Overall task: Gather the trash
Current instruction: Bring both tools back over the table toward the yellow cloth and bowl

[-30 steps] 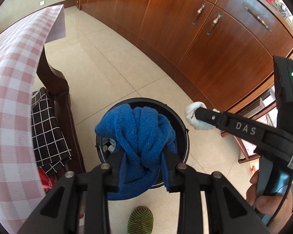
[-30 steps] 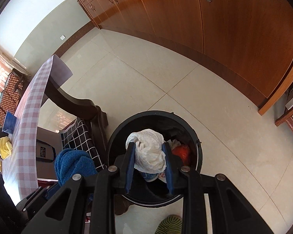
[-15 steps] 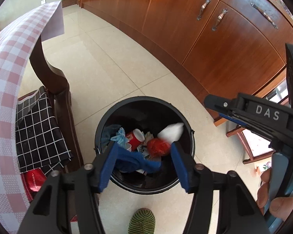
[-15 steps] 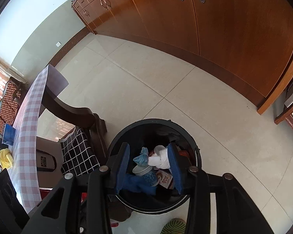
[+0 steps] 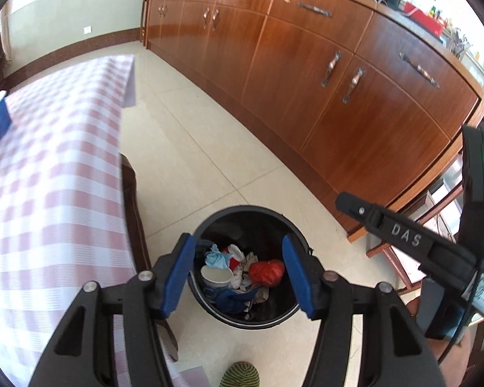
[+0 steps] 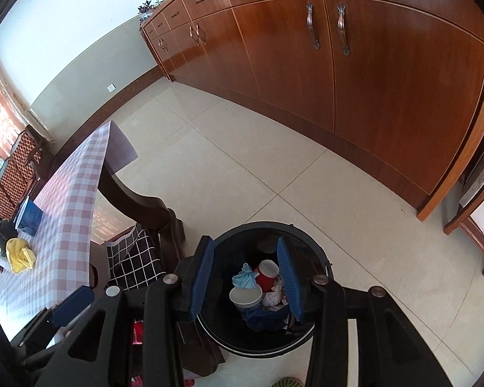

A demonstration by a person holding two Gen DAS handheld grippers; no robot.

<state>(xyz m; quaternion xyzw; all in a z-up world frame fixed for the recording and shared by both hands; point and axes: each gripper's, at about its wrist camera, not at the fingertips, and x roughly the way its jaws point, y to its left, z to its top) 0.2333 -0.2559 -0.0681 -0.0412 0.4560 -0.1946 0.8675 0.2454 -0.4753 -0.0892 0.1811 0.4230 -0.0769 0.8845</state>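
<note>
Both grippers' jaws hang spread and empty above the trash [image 5: 242,277] in the bin [image 5: 274,222].

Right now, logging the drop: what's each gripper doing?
Left gripper: open, holding nothing, above the trash bin.
Right gripper: open, holding nothing.

1 black bin [image 5: 293,235], 2 cups [image 5: 215,278], 1 red bag [image 5: 267,271], 1 blue cloth [image 5: 230,300], 2 grippers [image 5: 240,279]

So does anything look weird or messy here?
Not much. The trash sits inside the round black bin, nothing spilled on the beige floor tiles around it. One oddity: a dark blue knitted cloth lies in there with the white paper cup and crumpled red wrapper. Both grippers are open and empty.
</note>
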